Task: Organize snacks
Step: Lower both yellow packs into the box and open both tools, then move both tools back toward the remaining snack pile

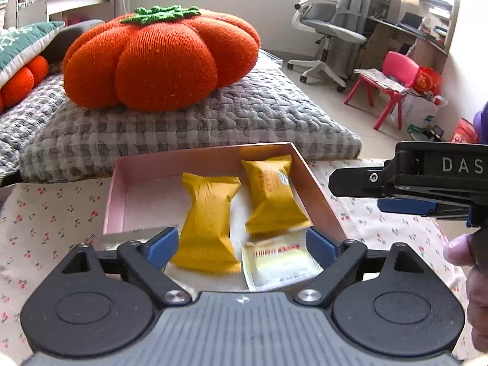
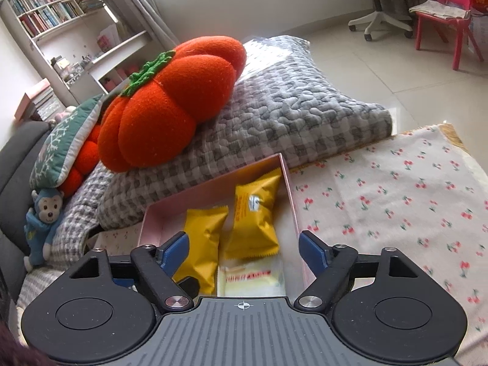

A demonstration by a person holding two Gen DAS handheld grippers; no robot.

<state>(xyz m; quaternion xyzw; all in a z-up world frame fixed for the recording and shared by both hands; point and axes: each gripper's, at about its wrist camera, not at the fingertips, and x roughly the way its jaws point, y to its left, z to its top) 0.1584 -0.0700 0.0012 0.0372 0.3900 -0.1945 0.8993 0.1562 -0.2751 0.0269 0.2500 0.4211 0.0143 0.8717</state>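
Here, a shallow pink cardboard box [image 1: 117, 195] sits on the cherry-print cloth [image 1: 55, 213] covering the tabletop, just in front of a grey checked quilted cushion [image 1: 213, 116] that carries a knitted orange pumpkin pillow [image 1: 161, 58]. Inside the box lie two yellow crinkle-edged snack packets, one near the middle [image 1: 207, 219] and one against the box's right wall [image 1: 274, 195], with a pale cream snack packet with red lettering [image 1: 280, 262] at the near edge below the right one. The left tool [image 1: 242, 245] hangs over the near end of the box with its blue-padded jaws spread wide, pinching nothing. The right tool [image 2: 244, 248] is likewise spread and empty above the same packets.
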